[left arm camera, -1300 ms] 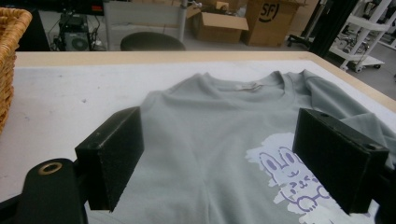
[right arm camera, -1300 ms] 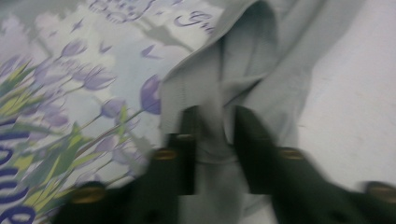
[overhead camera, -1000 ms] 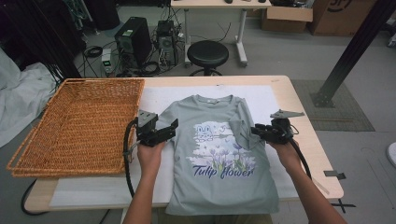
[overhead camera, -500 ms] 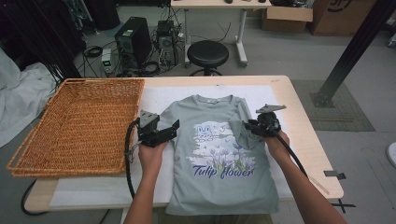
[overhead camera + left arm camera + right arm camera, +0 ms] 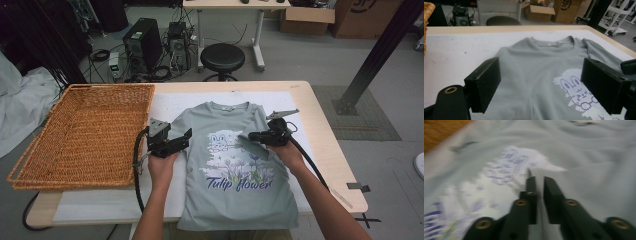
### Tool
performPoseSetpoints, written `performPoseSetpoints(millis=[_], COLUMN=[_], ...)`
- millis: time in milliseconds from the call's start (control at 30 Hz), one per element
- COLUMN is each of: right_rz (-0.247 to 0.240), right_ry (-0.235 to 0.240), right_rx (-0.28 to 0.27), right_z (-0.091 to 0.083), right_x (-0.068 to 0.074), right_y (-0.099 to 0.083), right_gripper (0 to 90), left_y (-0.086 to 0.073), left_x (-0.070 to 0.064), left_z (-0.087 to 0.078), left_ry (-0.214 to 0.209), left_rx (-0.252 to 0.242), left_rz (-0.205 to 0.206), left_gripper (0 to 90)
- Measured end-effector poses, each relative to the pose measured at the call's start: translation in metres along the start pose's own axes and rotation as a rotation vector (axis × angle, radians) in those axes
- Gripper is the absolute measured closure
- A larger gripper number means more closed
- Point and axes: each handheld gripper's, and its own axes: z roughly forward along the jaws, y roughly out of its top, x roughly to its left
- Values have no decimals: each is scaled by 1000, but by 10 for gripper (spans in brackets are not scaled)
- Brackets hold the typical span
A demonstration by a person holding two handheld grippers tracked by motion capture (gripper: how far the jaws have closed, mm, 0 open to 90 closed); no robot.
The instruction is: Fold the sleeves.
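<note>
- A grey T-shirt (image 5: 235, 170) is spread flat on the tabletop (image 5: 320, 130), beside a wicker basket (image 5: 85, 135).
- It is judged light, soft and limp; hems or sleeve edges are best pinched.
- The right claw (image 5: 251, 135) is nearly closed, pinching the folded-in right sleeve over the chest.
- The left claw (image 5: 181, 141) is held wide, low at the left sleeve.

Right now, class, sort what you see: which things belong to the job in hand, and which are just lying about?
In the job:
- grey T-shirt, flat on the table
- right gripper, jaws nearly closed on the folded-in sleeve
- left gripper, jaws wide open over the shirt's other shoulder

Lying about:
- wicker basket, beside the shirt
- black stool
- computer towers
- cardboard boxes
</note>
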Motion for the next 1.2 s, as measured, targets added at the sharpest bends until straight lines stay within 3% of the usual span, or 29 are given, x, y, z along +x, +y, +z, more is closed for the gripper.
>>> performPoseSetpoints(millis=[33, 100, 133, 167, 200, 267, 333, 367, 400, 467, 500, 533, 567, 600, 667, 700, 733, 833, 867, 900, 933, 1000, 1033, 1067, 1133, 1200], right_rz=[21, 59, 65, 67, 67, 34, 31, 33, 34, 37, 21, 3, -36, -46, 47, 56, 55, 3, 23, 74, 88, 75, 56, 56, 89, 139], right_ry=[58, 32, -2, -101, -153, -314, -366, -392, -387, -356, -356, -389, -484, -521, -472, -488, -488, -416, -388, -345, -331, -358, -371, -386, -446, -419], right_rx=[-5, -44, -54, -55, -44, 19, 48, 70, 83, 127, 111, 105, 125, 129, 97, 77, 59, -57, -67, -63, -63, -28, 1, -12, -19, -38], right_z=[1, -8, -13, -23, -27, -36, -37, -36, -34, -27, -27, -28, -29, -29, -32, -34, -35, -35, -32, -27, -23, -13, -9, -9, -11, -12], right_x=[1, -2, -5, -10, -14, -23, -28, -31, -33, -36, -36, -35, -33, -33, -42, -44, -44, -42, -43, -47, -48, -49, -50, -49, -51, -55], right_y=[1, 2, 2, 2, 2, -4, -11, -17, -20, -29, -32, -32, -33, -33, -38, -39, -38, -30, -27, -24, -24, -25, -27, -28, -28, -29], right_gripper=[726, 700, 708, 735, 739, 707, 595, 593, 597, 679, 746, 863, 900, 900, 839, 740, 736, 682, 664, 643, 644, 686, 770, 849, 857, 788], left_y=[0, 0, 0, 0, 0, 0, 0, 0, -1, -1, -1, -1, -1, -2, -3, -4, -5, -9, -11, -12, -13, -16, -18, -19, -21, -23], left_x=[0, 0, 0, -1, -1, -1, -1, -1, -1, -1, 0, 0, 0, 0, 0, 0, -1, -1, -1, -1, -1, -1, -1, -1, 0, 0], left_z=[0, 1, 1, 1, 1, 1, 1, 1, 1, 1, 1, 1, 1, 1, 1, 1, 1, 0, -1, -1, -1, -1, -1, -1, -1, 0], left_ry=[0, 0, -1, -2, -4, -5, -4, -4, -4, -3, -4, -3, -2, -1, 5, 6, 8, 20, 31, 37, 44, 56, 57, 58, 70, 98], left_rx=[1, 1, 1, 0, 0, -1, -2, -2, 0, 3, 3, 4, 5, 5, 7, 8, 8, 11, 11, 10, 11, 13, 19, 26, 42, 56], left_rz=[1, -3, -2, -1, 1, 0, -2, -3, -3, -2, -2, 1, 1, -1, -3, -7, -9, -10, -9, -11, -18, -22, -22, -18, -13, -10], left_gripper=[172, 172, 171, 172, 172, 172, 171, 171, 171, 171, 171, 171, 172, 171, 171, 172, 171, 172, 172, 172, 172, 172, 173, 173, 173, 174])
